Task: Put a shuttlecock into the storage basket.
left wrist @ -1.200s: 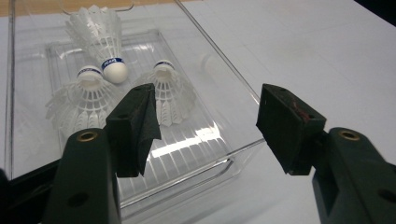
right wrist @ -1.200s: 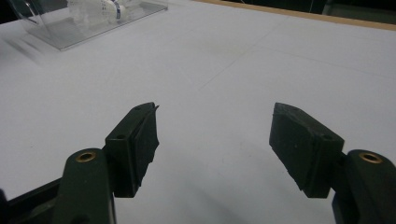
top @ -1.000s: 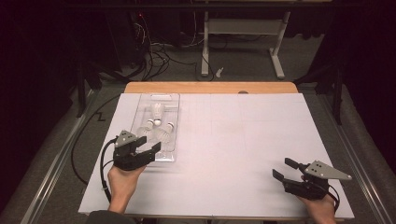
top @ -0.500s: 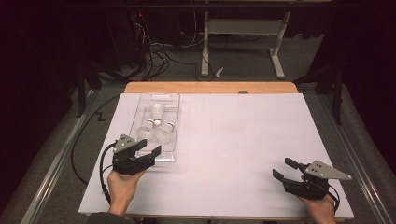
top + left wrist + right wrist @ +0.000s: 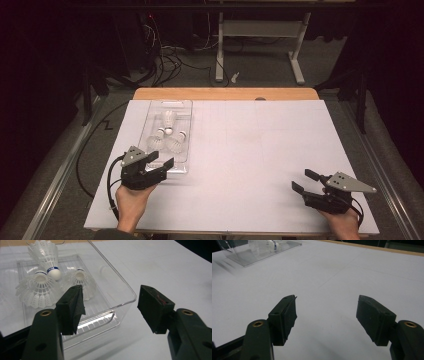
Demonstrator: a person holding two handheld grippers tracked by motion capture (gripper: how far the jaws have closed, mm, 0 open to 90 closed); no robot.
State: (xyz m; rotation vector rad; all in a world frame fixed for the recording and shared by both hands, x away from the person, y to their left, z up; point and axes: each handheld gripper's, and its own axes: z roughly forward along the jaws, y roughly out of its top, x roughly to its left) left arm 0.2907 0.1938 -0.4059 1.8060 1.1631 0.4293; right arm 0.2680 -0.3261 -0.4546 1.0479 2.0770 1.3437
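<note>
A clear plastic tray lies at the table's left and holds three white shuttlecocks. My left gripper is open at the tray's near end, its jaws straddling the near right corner of the tray. The shuttlecocks lie in the tray beyond the jaws, one with a blue band. My right gripper rests open near the front right of the table with nothing between its jaws. The tray is far off at the upper left of the right gripper view.
A large white sheet covers the table, with a wooden strip along the far edge. Behind the table are a desk frame and loose cables on the dark floor.
The left gripper has drawn back a little toward the front edge, away from the tray. The right gripper has not moved.
</note>
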